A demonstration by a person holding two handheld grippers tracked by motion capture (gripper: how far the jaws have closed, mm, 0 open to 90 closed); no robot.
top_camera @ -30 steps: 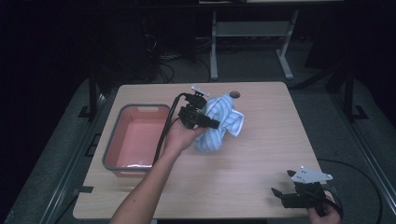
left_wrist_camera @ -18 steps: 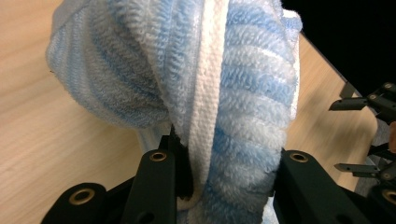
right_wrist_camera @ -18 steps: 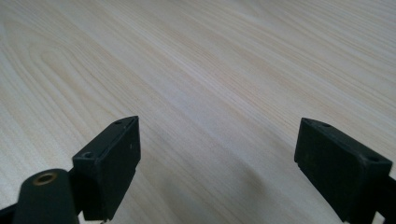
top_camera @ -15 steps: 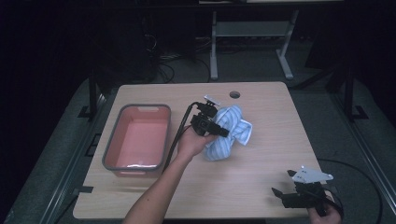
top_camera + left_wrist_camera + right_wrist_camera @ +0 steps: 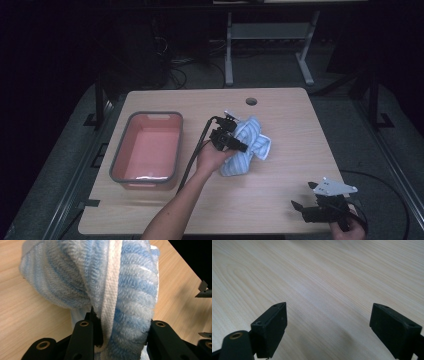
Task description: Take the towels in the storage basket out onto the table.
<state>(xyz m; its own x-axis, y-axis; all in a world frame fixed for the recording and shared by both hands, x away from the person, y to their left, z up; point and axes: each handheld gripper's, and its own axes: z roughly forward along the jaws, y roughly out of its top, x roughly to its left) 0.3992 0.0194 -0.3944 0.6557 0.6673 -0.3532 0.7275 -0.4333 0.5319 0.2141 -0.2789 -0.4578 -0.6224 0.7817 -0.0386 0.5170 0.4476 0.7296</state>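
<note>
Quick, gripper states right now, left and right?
Left gripper: closed on the blue striped towel.
Right gripper: open, empty, over the table.

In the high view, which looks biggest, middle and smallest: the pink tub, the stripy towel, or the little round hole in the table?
1. Pink rectangular plastic tub with grey rim
2. Blue-and-white striped terry towel, bunched in the left claw
3. Small round hole in the wooden tabletop
</note>
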